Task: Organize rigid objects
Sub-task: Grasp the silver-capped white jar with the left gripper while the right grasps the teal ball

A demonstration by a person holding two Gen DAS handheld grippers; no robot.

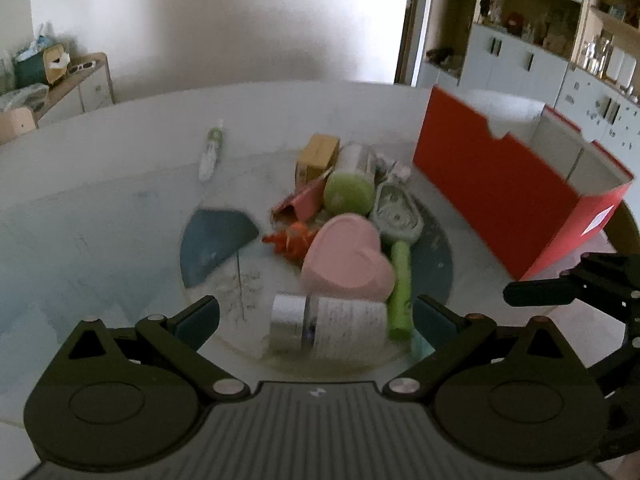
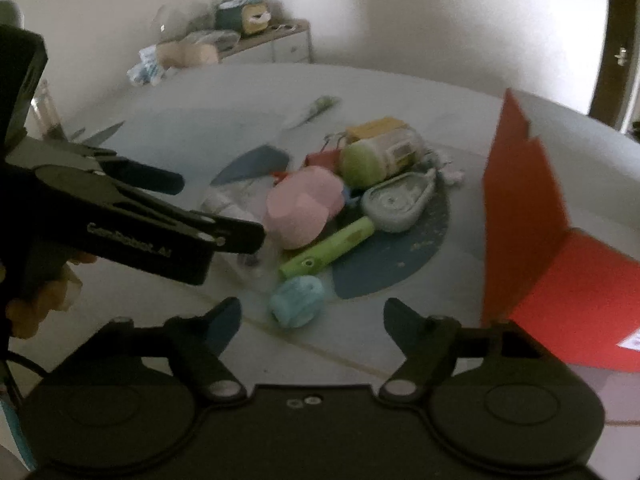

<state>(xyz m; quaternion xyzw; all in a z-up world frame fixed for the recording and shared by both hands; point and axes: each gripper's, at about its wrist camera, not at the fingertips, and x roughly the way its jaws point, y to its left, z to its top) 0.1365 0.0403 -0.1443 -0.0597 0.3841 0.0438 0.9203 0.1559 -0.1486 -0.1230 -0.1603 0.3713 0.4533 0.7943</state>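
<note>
A pile of small objects lies on a round table. It holds a pink heart-shaped box (image 1: 348, 260) (image 2: 306, 210), a green-lidded jar (image 1: 349, 188) (image 2: 378, 154), a green tube (image 1: 401, 292) (image 2: 330, 252), a grey oval case (image 1: 398, 212) (image 2: 398, 202), a yellow box (image 1: 318, 154) and a silver-capped white bottle (image 1: 332, 328). A light-blue roll (image 2: 298, 304) lies nearest the right gripper. My left gripper (image 1: 316, 316) is open, its jaws either side of the white bottle. My right gripper (image 2: 312, 320) is open and empty, just short of the blue roll.
An open red box (image 1: 508, 184) (image 2: 532, 232) stands to the right of the pile. A green-capped pen-like tube (image 1: 211, 152) lies apart at the far left. The left gripper's body shows in the right wrist view (image 2: 132, 208). A cabinet stands by the wall.
</note>
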